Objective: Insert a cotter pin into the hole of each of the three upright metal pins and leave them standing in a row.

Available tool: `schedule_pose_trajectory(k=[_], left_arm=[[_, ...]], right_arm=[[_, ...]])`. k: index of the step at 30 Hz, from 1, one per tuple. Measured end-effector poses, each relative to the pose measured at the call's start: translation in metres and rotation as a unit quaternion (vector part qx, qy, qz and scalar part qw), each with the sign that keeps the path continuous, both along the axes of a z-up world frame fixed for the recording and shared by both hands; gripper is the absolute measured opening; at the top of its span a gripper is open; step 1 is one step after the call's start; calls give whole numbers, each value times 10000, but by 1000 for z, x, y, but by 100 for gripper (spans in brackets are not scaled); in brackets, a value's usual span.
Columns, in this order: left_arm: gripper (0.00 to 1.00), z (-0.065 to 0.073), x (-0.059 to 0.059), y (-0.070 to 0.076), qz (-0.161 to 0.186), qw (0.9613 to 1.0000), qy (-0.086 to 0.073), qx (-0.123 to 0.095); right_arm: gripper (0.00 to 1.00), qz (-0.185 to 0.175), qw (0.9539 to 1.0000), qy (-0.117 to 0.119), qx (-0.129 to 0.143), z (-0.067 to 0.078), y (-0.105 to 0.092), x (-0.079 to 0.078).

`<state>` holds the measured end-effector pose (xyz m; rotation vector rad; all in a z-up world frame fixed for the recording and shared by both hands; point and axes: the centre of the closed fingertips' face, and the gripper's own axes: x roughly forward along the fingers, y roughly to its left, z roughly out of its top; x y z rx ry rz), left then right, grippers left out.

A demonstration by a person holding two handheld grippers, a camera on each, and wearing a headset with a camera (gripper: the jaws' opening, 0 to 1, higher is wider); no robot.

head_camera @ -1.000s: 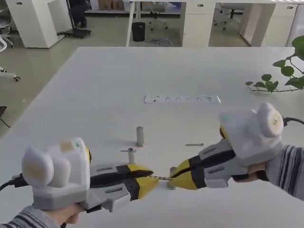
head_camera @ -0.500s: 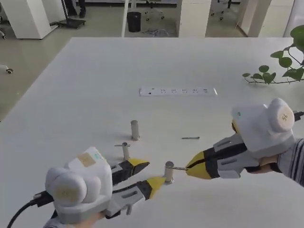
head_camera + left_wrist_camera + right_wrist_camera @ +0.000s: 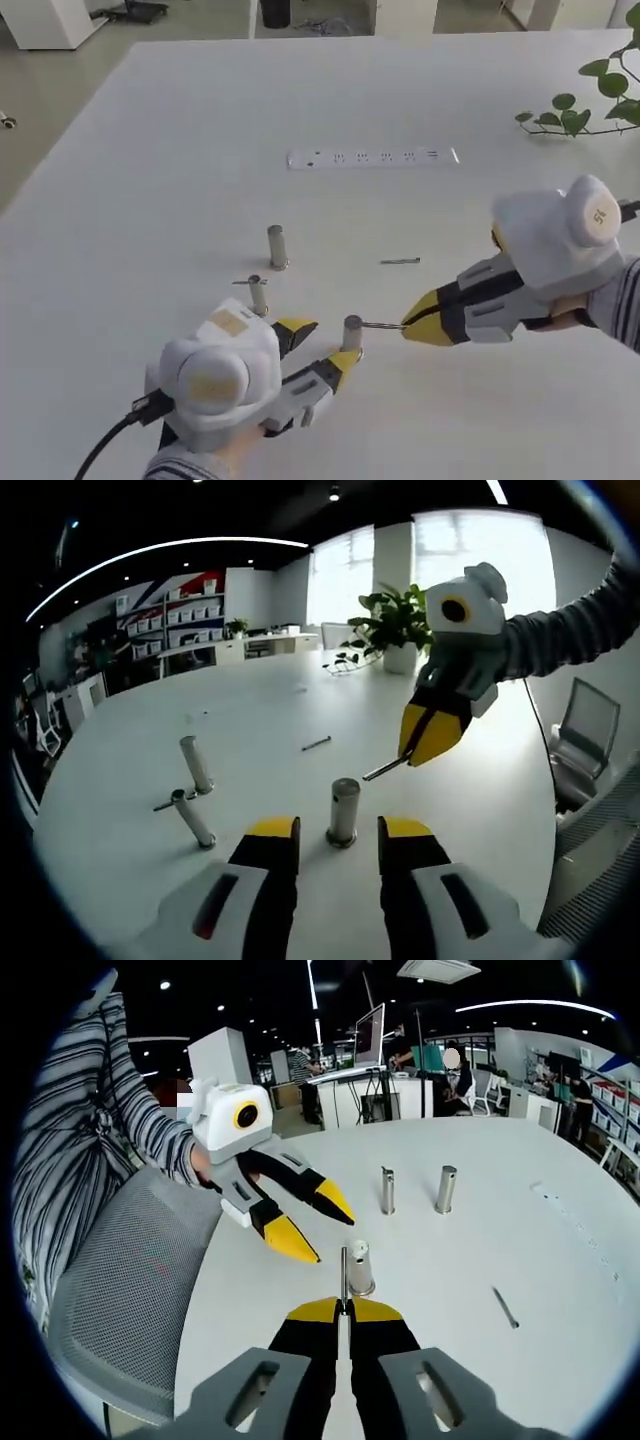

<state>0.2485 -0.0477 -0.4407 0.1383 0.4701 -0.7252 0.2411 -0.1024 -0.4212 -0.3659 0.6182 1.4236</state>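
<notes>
Right gripper point(image 3: 408, 326) clenched on a cotter pin point(image 3: 382, 325) whose tip meets the nearest upright pin point(image 3: 352, 333); left gripper point(image 3: 330, 342) spread open beside that pin — unbraced, it may topple if the push misses the hole; spare cotter pin point(image 3: 400, 261) lies beyond it.

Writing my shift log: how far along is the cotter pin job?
One done: the middle post already carries a cross pin. In hand: the right gripper holds a cotter pin at the near post, left gripper open beside it. Left: far post; spare pin on the table.
</notes>
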Motion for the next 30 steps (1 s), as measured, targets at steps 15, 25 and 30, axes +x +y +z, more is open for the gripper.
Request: schedule_pose_trajectory(k=[15, 25, 30], left_arm=[[26, -23, 16, -18, 142, 9990, 109, 404], [19, -32, 21, -23, 344, 9983, 295, 355], [16, -34, 20, -25, 307, 9982, 320, 399]], right_arm=[[0, 38, 10000, 25, -73, -15, -12, 11], [0, 169, 9999, -20, -24, -14, -11, 13], [0, 200, 9998, -32, 3, -14, -8, 14]])
